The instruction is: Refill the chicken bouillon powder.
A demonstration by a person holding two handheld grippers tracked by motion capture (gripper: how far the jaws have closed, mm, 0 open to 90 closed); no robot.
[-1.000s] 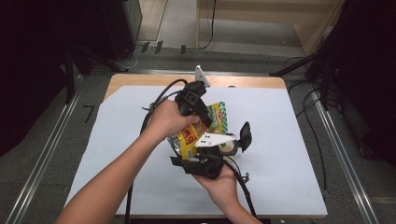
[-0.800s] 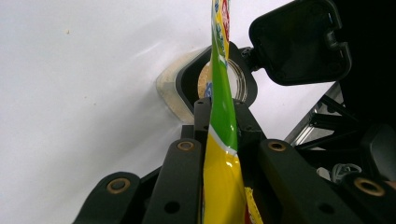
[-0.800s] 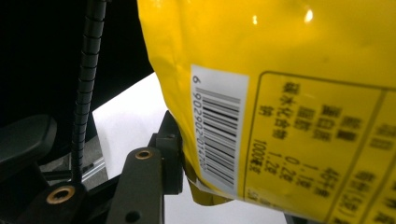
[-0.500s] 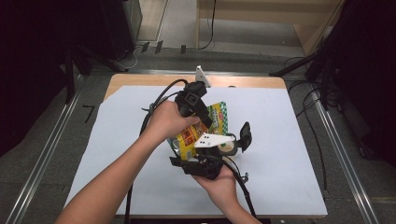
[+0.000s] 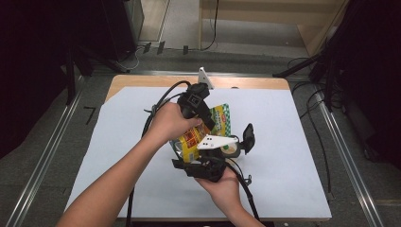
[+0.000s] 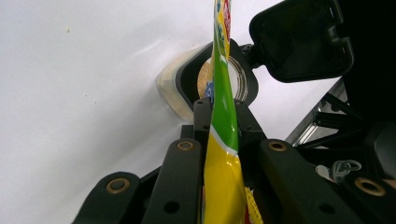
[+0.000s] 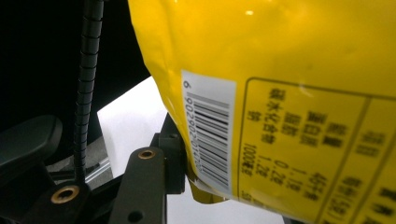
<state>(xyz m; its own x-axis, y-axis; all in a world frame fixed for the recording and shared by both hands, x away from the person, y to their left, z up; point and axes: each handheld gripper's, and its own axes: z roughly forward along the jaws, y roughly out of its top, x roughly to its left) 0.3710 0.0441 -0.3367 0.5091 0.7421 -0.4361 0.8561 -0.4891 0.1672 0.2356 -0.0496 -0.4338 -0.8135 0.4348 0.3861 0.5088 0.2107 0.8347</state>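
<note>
On the white table (image 5: 293,142), my left gripper (image 6: 219,121) pinched the yellow bag (image 5: 201,135) right above the open jar (image 5: 230,148), my right gripper (image 7: 187,179) clamped its bottom, so I think tipping came next.

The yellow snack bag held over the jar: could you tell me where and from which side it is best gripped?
Grip the yellow snack bag by its flat sealed edge, coming in edge-on so one jaw lies on each face. The left gripper already pinches the thin green-and-yellow edge this way. The bulging middle looks slippery and harder to hold. The right gripper takes a lower corner beside the barcode, above the open jar.
</note>
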